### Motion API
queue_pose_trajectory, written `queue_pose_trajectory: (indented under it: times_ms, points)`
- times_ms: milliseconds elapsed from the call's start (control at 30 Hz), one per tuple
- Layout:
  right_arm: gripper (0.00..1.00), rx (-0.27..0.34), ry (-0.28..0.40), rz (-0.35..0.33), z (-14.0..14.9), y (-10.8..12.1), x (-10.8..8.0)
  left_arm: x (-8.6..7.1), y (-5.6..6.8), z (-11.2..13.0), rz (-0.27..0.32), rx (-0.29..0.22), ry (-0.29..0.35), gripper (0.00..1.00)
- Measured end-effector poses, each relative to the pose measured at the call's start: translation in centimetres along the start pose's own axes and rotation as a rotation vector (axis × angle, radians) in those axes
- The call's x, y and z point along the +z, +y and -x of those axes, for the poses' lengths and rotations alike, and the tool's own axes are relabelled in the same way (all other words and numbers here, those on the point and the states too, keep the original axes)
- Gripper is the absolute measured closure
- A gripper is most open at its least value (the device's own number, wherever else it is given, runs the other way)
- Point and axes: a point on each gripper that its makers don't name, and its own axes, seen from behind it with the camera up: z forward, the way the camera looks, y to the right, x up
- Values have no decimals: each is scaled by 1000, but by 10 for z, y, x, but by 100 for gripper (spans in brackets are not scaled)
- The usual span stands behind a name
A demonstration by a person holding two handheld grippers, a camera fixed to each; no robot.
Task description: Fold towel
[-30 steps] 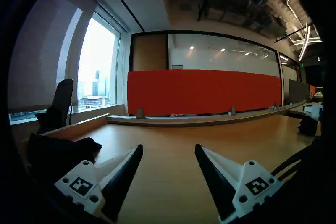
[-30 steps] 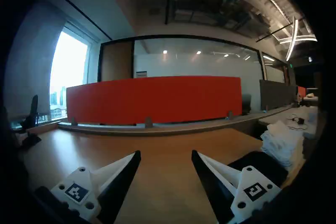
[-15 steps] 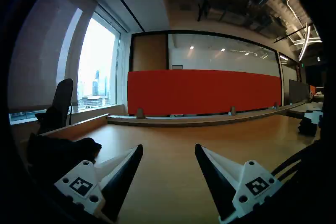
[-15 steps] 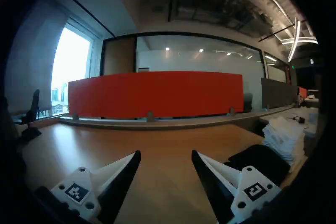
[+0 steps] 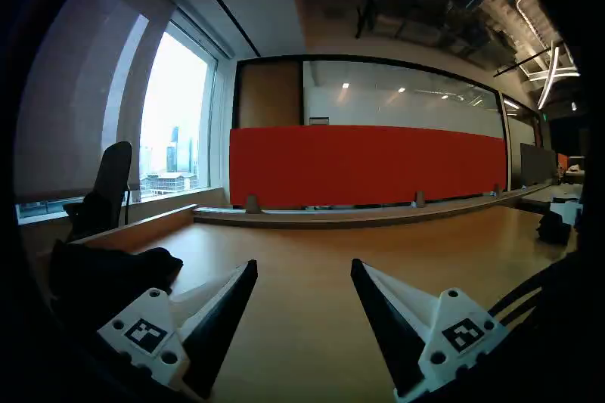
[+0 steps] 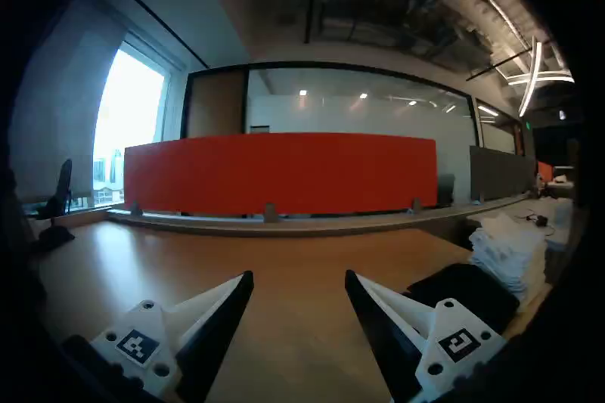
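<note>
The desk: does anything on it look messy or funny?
Nothing is spilled or broken. Only the black cloth beside the left tongs lies in a crumpled heap, while the white towels sit in a neat stack.

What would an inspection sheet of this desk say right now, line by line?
Surface: wooden desk, smooth and glossy.
Job's things: stack of white folded cloths at the right edge; black cloth next to it; dark cloth heap at the left.
Clutter: small dark object far right, too small to identify.
Grippers: left gripper open, holding nothing; right gripper open, holding nothing.
Cables: black cables beside the left gripper's finger.
Surroundings: red divider, window, office chair.
</note>
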Motion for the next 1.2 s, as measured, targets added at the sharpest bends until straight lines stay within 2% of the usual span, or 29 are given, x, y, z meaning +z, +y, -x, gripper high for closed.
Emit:
queue_pose_trajectory:
  times_ms: [600,900,1200]
  points:
    - [6,-7,11,-20,-3,-7,-5,0,0,0,0,0,0,8]
    - [0,-7,11,-19,-3,-7,-5,0,0,0,0,0,0,8]
    - [0,-7,11,-19,-3,-6,-5,0,0,0,0,0,0,8]
